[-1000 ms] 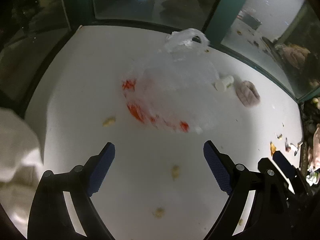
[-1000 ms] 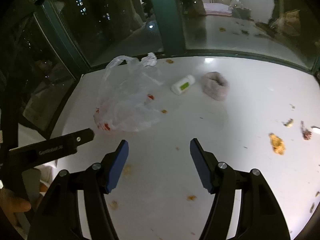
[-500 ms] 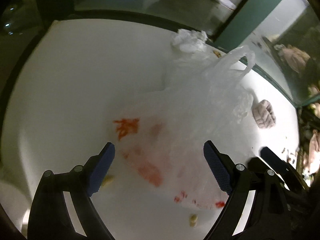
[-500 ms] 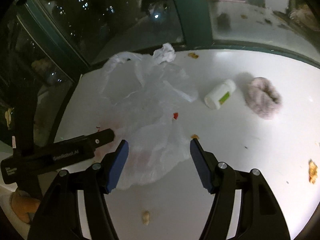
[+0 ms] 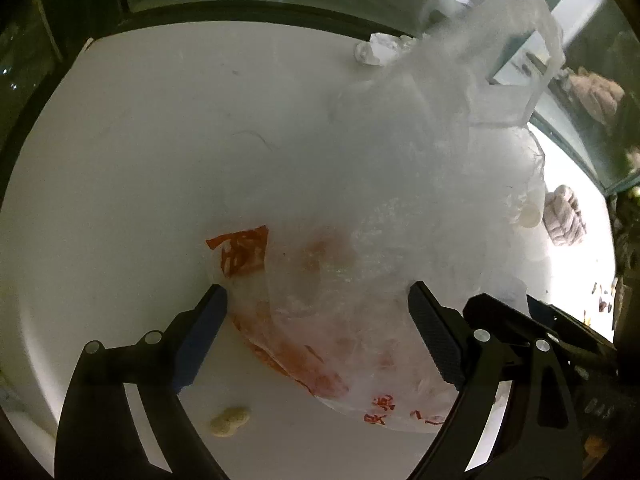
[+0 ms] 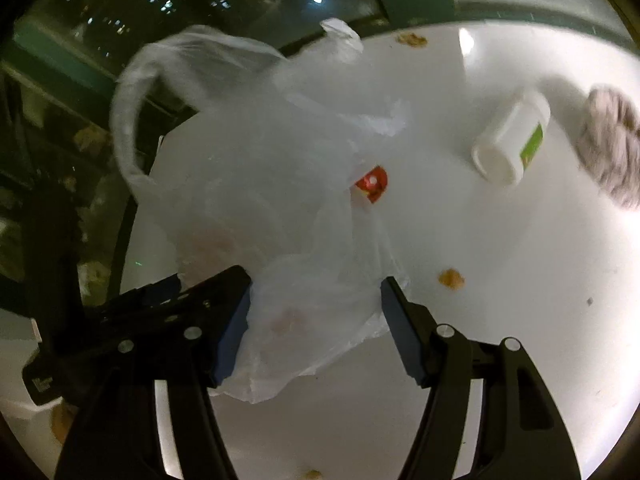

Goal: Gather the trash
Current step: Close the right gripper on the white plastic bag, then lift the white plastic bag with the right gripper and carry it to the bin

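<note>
**Translucent plastic bag lies between both sets of open jaws**

Thin, see-through plastic bag [image 5: 400, 208] with red print sprawls over the white table [image 5: 140, 168]. In the left wrist view its long axis runs from the printed bottom at the lower centre up to the handle loops at the upper right of the frame, where they stand raised against the window glass. In the right wrist view the bag [image 6: 260, 184] fills the centre left, its loop at the upper left.

Left gripper [image 5: 316, 336] stands wide open, the bag's lower end between its pads, nothing clamped. Right gripper [image 6: 316, 324] is likewise open, with a fold of the bag in its gap; whether the left pad touches the film I cannot tell.

A white bottle [image 6: 512, 140] lies on its side at the upper right, its cap toward the lower left, near a fuzzy grey-pink object [image 6: 612, 148]. A peanut shell [image 5: 230, 420] sits at the lower left.
</note>
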{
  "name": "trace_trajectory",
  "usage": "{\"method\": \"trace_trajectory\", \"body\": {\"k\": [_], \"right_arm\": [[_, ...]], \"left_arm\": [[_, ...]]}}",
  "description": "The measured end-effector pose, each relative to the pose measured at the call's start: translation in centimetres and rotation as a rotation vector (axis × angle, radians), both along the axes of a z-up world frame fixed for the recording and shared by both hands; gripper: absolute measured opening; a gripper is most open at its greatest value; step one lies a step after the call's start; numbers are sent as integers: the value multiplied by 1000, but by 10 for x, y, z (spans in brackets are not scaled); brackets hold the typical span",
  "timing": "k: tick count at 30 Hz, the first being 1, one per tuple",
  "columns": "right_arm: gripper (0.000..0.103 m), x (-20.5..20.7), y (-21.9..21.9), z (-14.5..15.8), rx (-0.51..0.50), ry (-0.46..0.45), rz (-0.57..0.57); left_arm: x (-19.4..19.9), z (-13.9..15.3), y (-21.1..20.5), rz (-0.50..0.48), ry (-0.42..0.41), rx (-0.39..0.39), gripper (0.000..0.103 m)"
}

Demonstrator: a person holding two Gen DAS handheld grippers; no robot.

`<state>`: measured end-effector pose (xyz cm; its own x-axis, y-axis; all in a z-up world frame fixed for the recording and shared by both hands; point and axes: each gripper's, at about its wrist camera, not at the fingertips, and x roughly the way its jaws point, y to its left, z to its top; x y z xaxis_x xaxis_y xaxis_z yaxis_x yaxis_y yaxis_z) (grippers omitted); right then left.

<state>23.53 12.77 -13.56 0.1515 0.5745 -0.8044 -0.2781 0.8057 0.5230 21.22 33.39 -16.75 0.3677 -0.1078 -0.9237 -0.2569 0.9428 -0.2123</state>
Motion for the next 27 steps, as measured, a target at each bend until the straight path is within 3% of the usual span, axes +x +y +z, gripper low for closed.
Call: {"method": "trace_trajectory", "body": {"k": [3, 4, 5, 6, 7, 8, 10, 16, 27], "right_arm": [[61, 1, -5, -2, 29, 32, -13], [59, 0, -5, 0, 26, 30, -4], [53, -1, -4, 0, 30, 33, 10], [40, -2, -3, 1, 36, 42, 28], [30, -5, 0, 2, 15, 34, 52], [26, -8, 3, 5, 0, 19, 72], [13, -16, 7, 11, -24, -7, 100], [11, -35, -8, 34, -29, -46, 100], [11, -95, -62, 100, 24, -144, 54]], "left_arm": [[1, 2, -3, -16, -19, -37, 81], [1, 3, -7, -32, -23, -47, 74], [0, 3, -10, -53, -23, -51, 63], [0, 4, -14, -74, -21, -57, 54], [0, 4, -19, -102, -18, -76, 30], [0, 3, -27, -137, -6, -107, 16], [-7, 5, -42, -173, 0, -67, 12], [-25, 23, -56, -180, -2, -51, 11], [-75, 102, -106, -216, -44, 52, 11]]}}
